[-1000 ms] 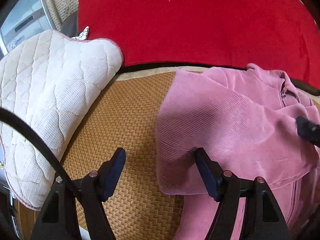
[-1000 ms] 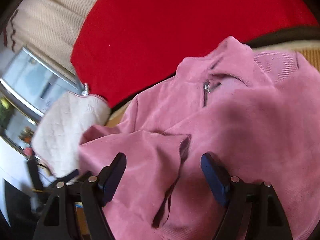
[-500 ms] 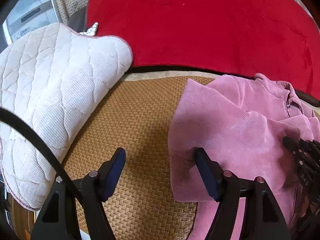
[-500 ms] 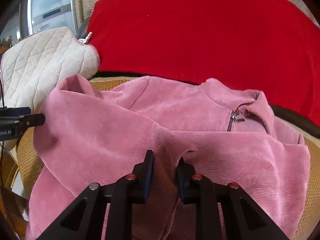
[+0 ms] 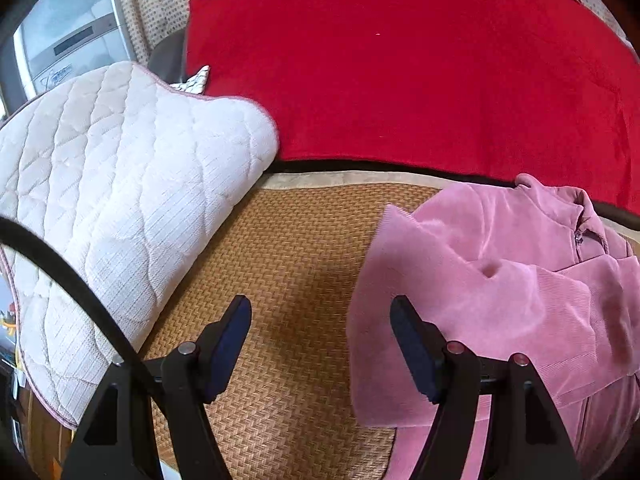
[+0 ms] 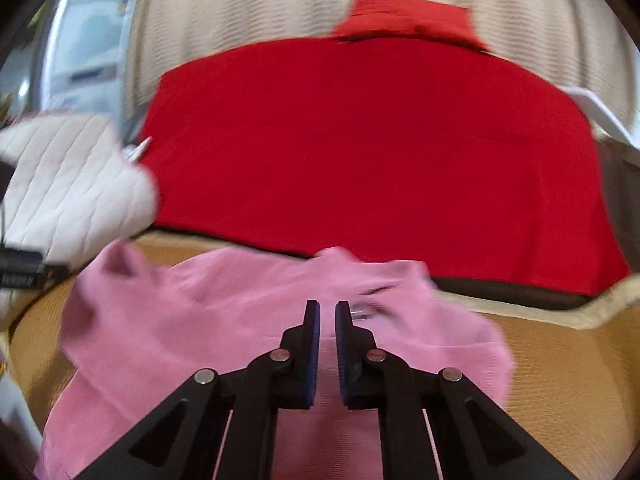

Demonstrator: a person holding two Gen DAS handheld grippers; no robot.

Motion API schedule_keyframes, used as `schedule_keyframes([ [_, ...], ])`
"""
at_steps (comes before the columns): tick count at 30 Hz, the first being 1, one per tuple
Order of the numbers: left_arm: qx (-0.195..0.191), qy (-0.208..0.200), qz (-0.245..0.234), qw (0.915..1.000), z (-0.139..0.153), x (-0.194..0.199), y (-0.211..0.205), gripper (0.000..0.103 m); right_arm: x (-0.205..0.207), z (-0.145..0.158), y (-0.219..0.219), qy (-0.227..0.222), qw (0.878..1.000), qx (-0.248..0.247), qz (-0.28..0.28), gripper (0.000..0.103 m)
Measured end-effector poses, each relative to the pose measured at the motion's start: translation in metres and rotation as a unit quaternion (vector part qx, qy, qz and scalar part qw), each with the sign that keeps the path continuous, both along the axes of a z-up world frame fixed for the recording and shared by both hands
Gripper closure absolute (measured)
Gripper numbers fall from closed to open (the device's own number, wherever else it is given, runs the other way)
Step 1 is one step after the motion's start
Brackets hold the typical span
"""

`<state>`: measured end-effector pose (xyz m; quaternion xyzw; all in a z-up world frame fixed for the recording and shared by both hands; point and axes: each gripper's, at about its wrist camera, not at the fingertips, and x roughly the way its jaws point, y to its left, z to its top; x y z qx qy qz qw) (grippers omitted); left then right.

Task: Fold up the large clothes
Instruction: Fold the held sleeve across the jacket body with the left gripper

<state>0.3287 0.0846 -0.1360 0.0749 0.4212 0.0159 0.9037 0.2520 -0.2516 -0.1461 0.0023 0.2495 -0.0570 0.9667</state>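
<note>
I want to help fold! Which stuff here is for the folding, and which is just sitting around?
For folding: pink jacket, left gripper, right gripper.

Just lying about: white quilted cushion, red blanket, woven mat.

A home: woven seat mat (image 5: 296, 264), quilted cushion (image 5: 120, 184), red blanket (image 5: 400, 72)

Right gripper (image 6: 327, 312), jaws nearly closed with a narrow gap, nothing visibly between them, above crumpled pink garment (image 6: 168, 332) on woven mat (image 6: 560, 368); red blanket (image 6: 360, 152) behind, white quilted cushion (image 6: 68, 176) left.
</note>
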Motion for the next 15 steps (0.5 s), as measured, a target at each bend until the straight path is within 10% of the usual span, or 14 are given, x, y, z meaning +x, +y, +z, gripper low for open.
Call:
schedule_keyframes([
  [5, 0.021, 0.008, -0.016, 0.9996, -0.009, 0.007, -0.023, 0.031, -0.004, -0.009, -0.070, 0.046, 0.996, 0.056, -0.050, 0.095],
  [11, -0.003, 0.014, -0.050, 0.9987, -0.007, 0.000, -0.051, 0.029, 0.011, -0.028, -0.061, 0.116, 0.964, 0.223, 0.087, 0.087],
  [13, 0.003, 0.018, -0.076, 0.9969, -0.008, -0.003, -0.069, 0.019, 0.017, -0.031, -0.053, 0.127, 0.955, 0.246, 0.106, 0.069],
  [15, -0.004, 0.036, -0.109, 0.9934, -0.015, -0.006, -0.087, 0.018, 0.017, -0.034, -0.055, 0.122, 0.951, 0.269, 0.093, 0.021],
])
